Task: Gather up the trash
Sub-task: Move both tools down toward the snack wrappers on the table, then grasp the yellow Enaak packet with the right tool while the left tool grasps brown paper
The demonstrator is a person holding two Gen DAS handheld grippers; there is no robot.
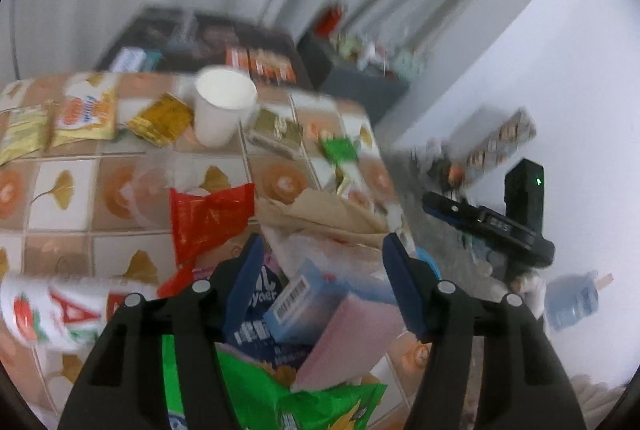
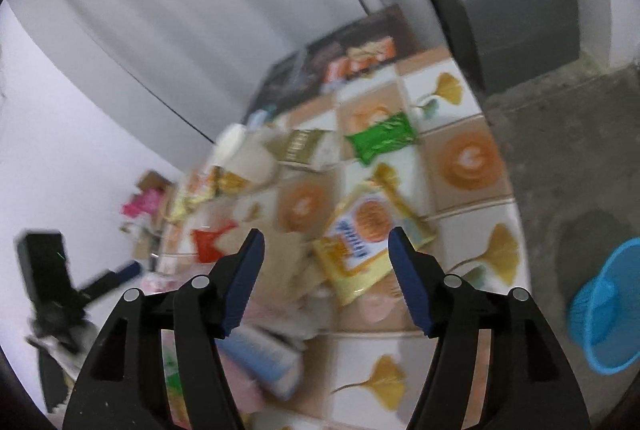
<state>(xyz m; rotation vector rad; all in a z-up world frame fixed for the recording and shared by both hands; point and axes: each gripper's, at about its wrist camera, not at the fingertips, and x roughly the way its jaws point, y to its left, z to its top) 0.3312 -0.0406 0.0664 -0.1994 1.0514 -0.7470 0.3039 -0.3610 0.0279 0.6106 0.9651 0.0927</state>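
Trash lies scattered on a tiled table [image 1: 60,198]. My left gripper [image 1: 322,254] is open and empty above a heap of a blue carton [image 1: 304,300], a pink box [image 1: 352,338], a green bag [image 1: 280,390] and brown paper [image 1: 320,214]. A red wrapper [image 1: 208,214], a white paper cup [image 1: 222,106] and yellow snack packets [image 1: 86,110] lie farther off. My right gripper [image 2: 324,246] is open and empty above a yellow biscuit packet [image 2: 364,234]. A green packet [image 2: 382,140] and the cup [image 2: 248,158] lie beyond it.
A blue plastic basket [image 2: 608,306] stands on the floor right of the table [image 2: 468,242]. A grey cabinet [image 2: 516,26] with small items stands at the back. A dark tray of boxes [image 1: 208,42] sits behind the table. The right gripper shows in the left wrist view [image 1: 492,226].
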